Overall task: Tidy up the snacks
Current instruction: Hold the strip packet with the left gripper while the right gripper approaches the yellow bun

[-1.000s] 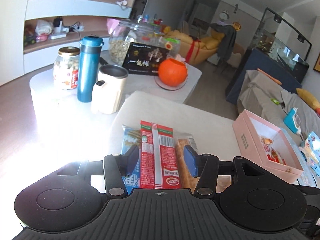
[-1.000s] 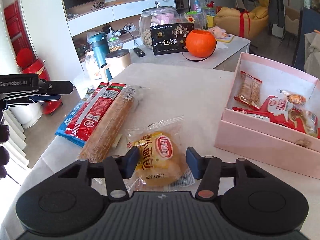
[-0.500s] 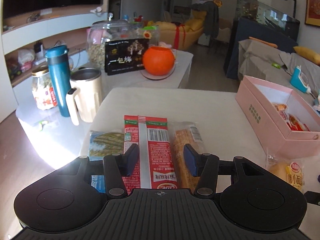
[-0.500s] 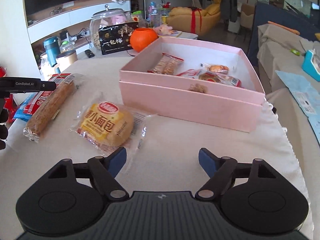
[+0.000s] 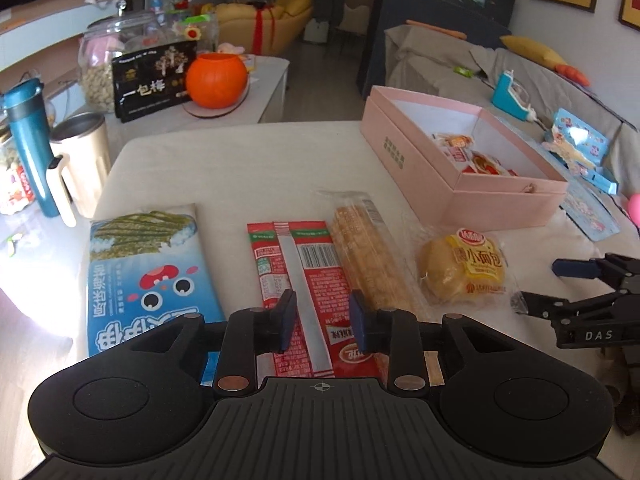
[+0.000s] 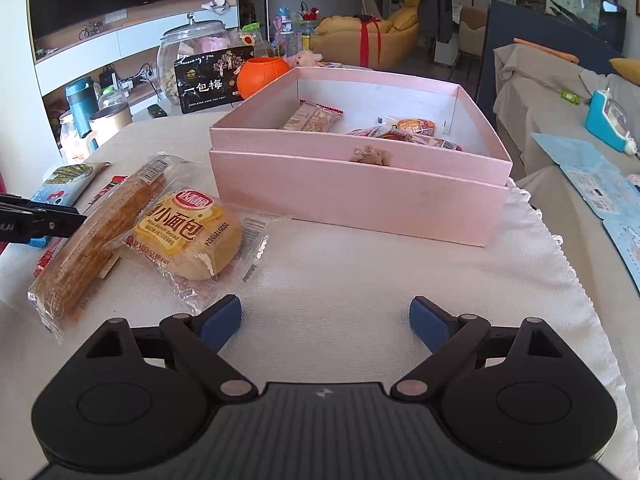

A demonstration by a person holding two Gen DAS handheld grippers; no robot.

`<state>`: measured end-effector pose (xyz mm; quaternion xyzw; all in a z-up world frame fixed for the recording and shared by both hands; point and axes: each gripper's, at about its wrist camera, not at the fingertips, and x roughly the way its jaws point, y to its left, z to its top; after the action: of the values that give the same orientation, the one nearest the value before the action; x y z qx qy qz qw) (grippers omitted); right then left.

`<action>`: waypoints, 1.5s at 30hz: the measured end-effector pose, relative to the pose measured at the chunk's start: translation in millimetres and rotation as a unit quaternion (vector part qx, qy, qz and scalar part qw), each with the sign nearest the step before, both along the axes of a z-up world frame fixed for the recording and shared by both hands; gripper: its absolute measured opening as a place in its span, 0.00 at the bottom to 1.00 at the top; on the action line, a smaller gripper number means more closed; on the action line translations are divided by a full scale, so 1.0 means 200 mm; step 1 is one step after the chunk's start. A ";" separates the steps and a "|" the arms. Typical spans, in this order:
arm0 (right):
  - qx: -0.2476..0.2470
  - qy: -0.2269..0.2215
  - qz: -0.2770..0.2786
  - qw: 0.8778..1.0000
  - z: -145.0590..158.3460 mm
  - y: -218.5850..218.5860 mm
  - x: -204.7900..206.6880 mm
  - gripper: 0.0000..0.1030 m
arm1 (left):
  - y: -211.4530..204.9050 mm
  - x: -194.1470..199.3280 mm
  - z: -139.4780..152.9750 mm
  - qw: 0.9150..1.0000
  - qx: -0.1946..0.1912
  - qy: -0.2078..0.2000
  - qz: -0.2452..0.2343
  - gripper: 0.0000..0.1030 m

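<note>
Four wrapped snacks lie on the white cloth: a blue seaweed pack (image 5: 148,276), a red sausage pack (image 5: 308,280), a long biscuit stick pack (image 5: 368,256) and a small bread bun (image 5: 464,268). The bun (image 6: 188,236) and the stick pack (image 6: 100,236) also show in the right wrist view. My left gripper (image 5: 322,326) is open and empty, low over the near end of the red pack. My right gripper (image 6: 324,320) is wide open and empty over bare cloth, right of the bun. A pink box (image 6: 360,192) holds several small snacks.
A side table behind carries an orange pumpkin pot (image 5: 216,80), a black snack box (image 5: 152,80), a glass jar (image 6: 188,60), a teal flask (image 5: 28,144) and a cream mug (image 5: 80,160). A grey sofa (image 5: 520,80) stands at the right.
The left gripper has swung right and drawn back, so the bun and the box now show. The right gripper let the bun go, opened wide and moved right, toward the box.
</note>
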<state>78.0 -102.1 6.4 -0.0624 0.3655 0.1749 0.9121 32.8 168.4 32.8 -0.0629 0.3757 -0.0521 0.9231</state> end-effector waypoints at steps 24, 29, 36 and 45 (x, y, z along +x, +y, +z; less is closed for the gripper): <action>-0.002 0.002 -0.016 1.000 -0.01 0.00 0.00 0.95 | 0.10 0.13 -0.04 0.996 0.057 0.015 0.061 0.63; -0.002 0.002 -0.017 1.000 -0.01 0.00 0.01 0.96 | 0.05 0.14 -0.06 0.998 0.032 0.027 0.036 0.65; -0.002 0.003 -0.017 1.000 -0.01 0.00 0.01 0.96 | 0.01 0.18 -0.07 0.997 0.057 0.025 0.042 0.64; -0.026 -0.047 0.074 0.996 0.12 0.09 -0.05 0.96 | -0.03 -0.11 -0.05 0.998 0.049 0.024 0.034 0.57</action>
<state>68.1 -83.6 31.2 -0.1212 0.3207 0.2296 0.9109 11.5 161.8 22.2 -0.0317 0.3972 -0.0008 0.9172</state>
